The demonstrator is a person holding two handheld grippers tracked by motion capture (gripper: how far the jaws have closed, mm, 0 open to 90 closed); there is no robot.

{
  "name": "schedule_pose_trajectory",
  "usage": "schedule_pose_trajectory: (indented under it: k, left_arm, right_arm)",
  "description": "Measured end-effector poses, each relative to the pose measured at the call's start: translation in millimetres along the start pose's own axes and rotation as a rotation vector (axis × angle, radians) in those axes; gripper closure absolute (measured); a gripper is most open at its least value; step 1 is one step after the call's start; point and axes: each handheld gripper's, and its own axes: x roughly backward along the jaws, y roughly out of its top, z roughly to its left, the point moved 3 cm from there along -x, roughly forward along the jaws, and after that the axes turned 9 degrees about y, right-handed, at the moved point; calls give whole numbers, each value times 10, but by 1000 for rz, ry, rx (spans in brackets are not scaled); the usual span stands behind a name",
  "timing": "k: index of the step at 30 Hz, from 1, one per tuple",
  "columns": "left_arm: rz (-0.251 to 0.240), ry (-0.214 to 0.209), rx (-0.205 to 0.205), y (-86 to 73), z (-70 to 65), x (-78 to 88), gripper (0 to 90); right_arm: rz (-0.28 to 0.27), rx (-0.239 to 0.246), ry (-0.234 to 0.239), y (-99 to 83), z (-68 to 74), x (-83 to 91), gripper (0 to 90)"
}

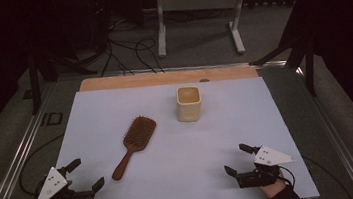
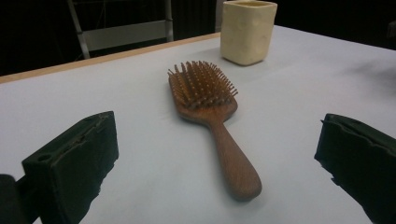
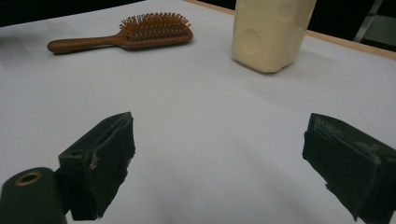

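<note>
Your left hand-held gripper is resting wide open and holding nothing at the near left of the surface, with the wooden hairbrush lying bristles-up just ahead, handle toward you. If you are closing on that rounded handle off-centre, it is likely rolling or skidding away. Farther right, the cream cup is standing upright near the brush head; a swinging brush is risking tipping it. Your right hand-held gripper is also sitting wide and empty, well apart from both.

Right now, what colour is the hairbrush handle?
Reddish-brown wood; the hairbrush handle shows best in the left gripper view.
</note>
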Motion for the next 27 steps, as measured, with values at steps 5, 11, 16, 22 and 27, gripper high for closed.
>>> schedule_pose_trajectory:
  k: [5,11,16,22,27]
  left_arm:
    - [-2,-2,5,1,4,-2,0]
    - [-5,-9,7,7,1,4,0]
    - [-3,-13,5,2,-6,14,0]
    - [-4,-16,2,3,-7,23,0]
    - [1,-26,-4,-1,-20,22,0]
  right_arm:
    - [6,5,8,-12,5,2,92]
    - [8,8,14,-9,37,-10,92]
    - [1,6,15,-3,24,-12,92]
    - [5,5,6,4,23,-7,92]
    - [8,11,3,14,36,-8,93]
